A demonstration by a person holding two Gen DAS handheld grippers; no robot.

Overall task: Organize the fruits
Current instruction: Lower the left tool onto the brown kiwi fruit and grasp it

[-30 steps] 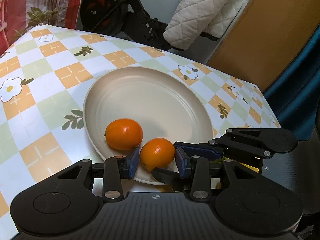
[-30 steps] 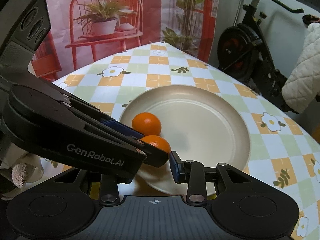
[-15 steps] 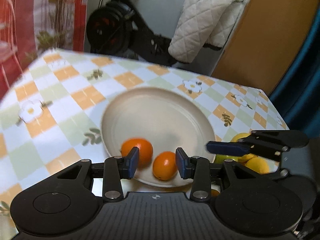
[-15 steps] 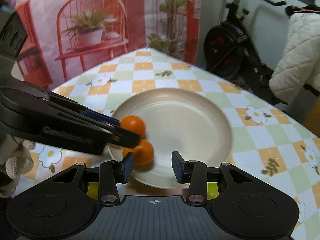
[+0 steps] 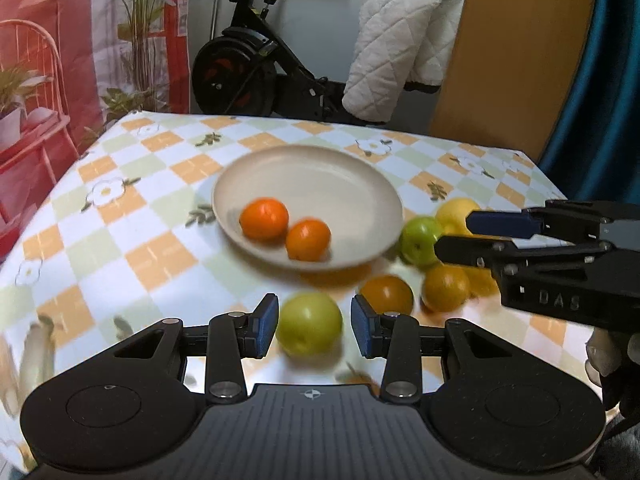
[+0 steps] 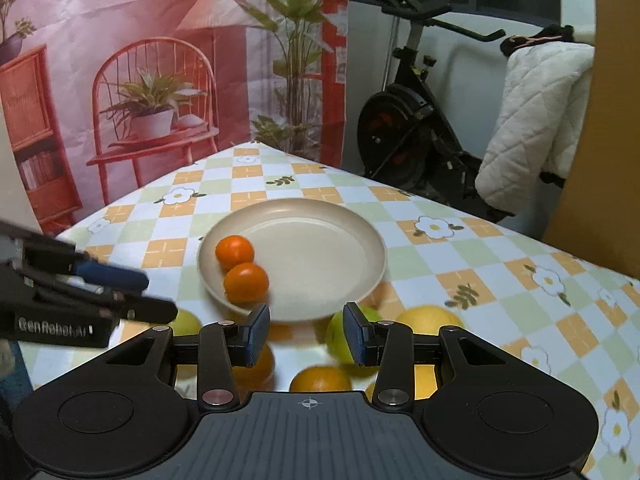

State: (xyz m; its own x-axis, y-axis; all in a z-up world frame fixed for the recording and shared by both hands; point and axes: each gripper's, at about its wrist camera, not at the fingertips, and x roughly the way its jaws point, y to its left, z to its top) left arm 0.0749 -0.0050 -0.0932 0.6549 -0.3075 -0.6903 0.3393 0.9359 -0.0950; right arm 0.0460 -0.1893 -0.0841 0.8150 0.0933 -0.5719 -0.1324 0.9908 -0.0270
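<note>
Worktop [image 5: 120, 216], checked cloth: left part bare up to its edge. Left claw [image 5: 313, 327]: spread, a green fruit [image 5: 310, 328] between its pads, untouched. Plate [image 5: 360, 184]: two oranges [image 5: 286, 228] at near-left rim, remainder bare. Loose fruits [image 5: 430, 264]: beside plate, blurred. Right claw [image 6: 306, 334]: spread, holding nothing; fruit behind it partly hidden.

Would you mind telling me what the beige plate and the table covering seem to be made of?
The plate looks like matte plastic or a bamboo-fibre composite: even beige, a soft sheen, no glassy glare, though glazed ceramic can't be ruled out. The tablecloth looks like printed vinyl or oilcloth: a smooth checked flower pattern that lies flat with a faint sheen and no visible weave.
</note>
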